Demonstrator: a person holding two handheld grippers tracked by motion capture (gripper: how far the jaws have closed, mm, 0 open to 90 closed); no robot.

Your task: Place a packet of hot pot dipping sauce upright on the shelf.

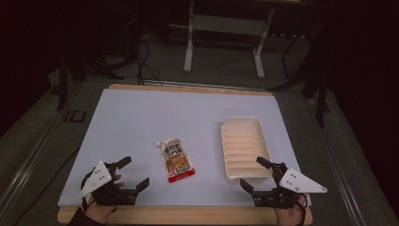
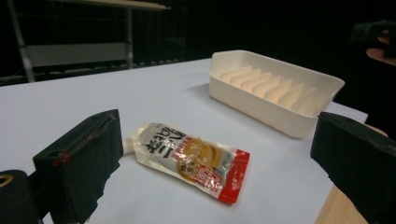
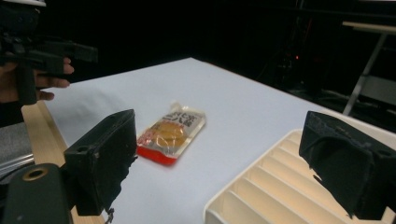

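Observation:
A flat sauce pouch [image 1: 176, 160] with a red bottom edge lies on the white table sheet, a little left of centre. The pouch [image 2: 189, 157] lies just ahead of my left gripper's jaws, and the pouch [image 3: 171, 132] is farther off to the left in the right gripper view. A cream ribbed tray [image 1: 244, 147] sits to its right and holds nothing. My left gripper [image 1: 135, 173] is open near the front left edge. Near the tray's front corner, my right gripper [image 1: 252, 173] is open, with the tray [image 3: 275, 186] partly between its jaws.
The white sheet [image 1: 141, 117] covers a wooden table [image 1: 188, 215] whose bare edge runs along the front. Beyond the far edge stand a white metal frame [image 1: 226, 33] and cables on a dark floor. The other hand and gripper [image 3: 32, 56] sit at the left.

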